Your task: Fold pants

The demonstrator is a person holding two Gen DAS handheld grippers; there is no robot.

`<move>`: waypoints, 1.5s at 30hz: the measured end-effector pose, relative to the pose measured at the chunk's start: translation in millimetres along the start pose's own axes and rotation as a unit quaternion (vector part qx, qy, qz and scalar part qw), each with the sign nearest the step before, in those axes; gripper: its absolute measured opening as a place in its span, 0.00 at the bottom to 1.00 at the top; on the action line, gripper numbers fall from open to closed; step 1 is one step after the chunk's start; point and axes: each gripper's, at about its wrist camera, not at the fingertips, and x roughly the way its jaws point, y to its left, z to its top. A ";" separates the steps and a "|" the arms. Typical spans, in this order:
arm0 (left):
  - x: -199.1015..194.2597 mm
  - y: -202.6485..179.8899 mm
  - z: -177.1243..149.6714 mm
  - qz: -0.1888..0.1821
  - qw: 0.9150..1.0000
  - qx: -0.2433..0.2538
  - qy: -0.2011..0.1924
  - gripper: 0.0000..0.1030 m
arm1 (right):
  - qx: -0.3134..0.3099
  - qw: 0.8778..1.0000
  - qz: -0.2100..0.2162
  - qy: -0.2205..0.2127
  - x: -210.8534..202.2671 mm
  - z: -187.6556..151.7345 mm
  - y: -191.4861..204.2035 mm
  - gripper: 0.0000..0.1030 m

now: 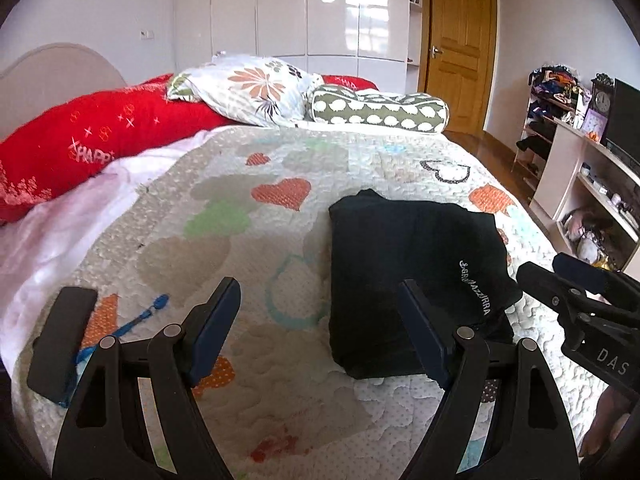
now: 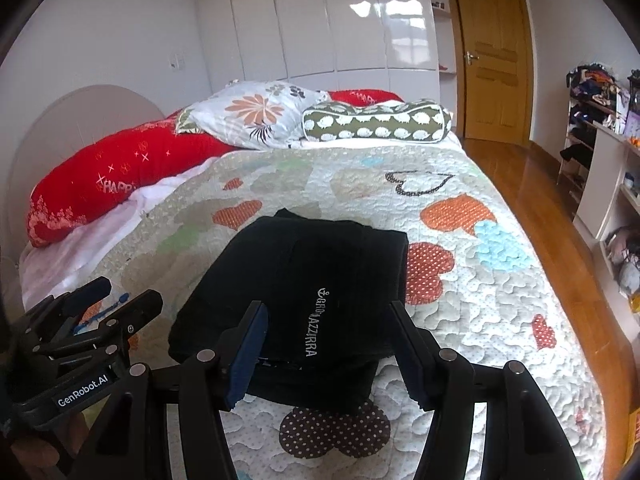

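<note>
Black pants (image 1: pixel 412 264) with white lettering lie folded into a thick rectangle on the heart-patterned quilt (image 1: pixel 256 264). My left gripper (image 1: pixel 319 285) hangs open over bare quilt just left of the pants, its right finger (image 1: pixel 424 336) in front of their left edge. In the right wrist view the folded pants (image 2: pixel 304 280) lie beneath and beyond my right gripper (image 2: pixel 327 306). It is open, and its pads do not press the cloth. Each gripper shows in the other's view: the right gripper (image 1: pixel 542 266) beside the pants' right edge, the left gripper (image 2: pixel 132 290) at their left.
Red, floral and green dotted pillows (image 1: pixel 256 92) are piled at the headboard. A white sheet (image 1: pixel 60 232) shows on the left of the bed. Right of the bed are a wooden floor (image 2: pixel 532 208), shelves (image 1: pixel 592 184) and a wooden door (image 1: pixel 460 48).
</note>
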 end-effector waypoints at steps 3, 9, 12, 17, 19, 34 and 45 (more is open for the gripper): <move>-8.6 -3.4 1.0 0.001 1.000 0.007 -0.013 0.79 | -0.003 1.000 -0.004 -0.009 -9.9 0.3 0.3 0.59; -15.7 -7.1 0.5 0.002 1.000 0.007 -0.018 0.79 | -0.003 1.000 -0.008 -0.015 -19.3 -0.1 1.2 0.63; -19.9 -9.2 -1.9 0.006 1.000 0.010 -0.021 0.79 | -0.001 1.000 -0.011 -0.018 -22.0 -2.3 1.3 0.64; -29.2 -12.9 -3.6 0.006 0.999 0.012 -0.031 0.79 | 0.002 1.000 -0.008 -0.015 -24.6 -6.7 1.6 0.65; -32.1 -14.1 -3.0 0.004 0.999 0.009 -0.034 0.79 | 0.000 1.000 -0.007 -0.016 -26.8 -7.5 2.3 0.65; -47.1 -17.6 3.2 0.002 0.999 0.001 -0.050 0.79 | -0.001 0.999 -0.019 -0.041 -51.4 -0.6 -1.8 0.68; -44.0 -16.5 1.8 0.008 0.999 0.003 -0.045 0.79 | -0.008 0.999 -0.014 -0.028 -40.9 -3.0 1.5 0.69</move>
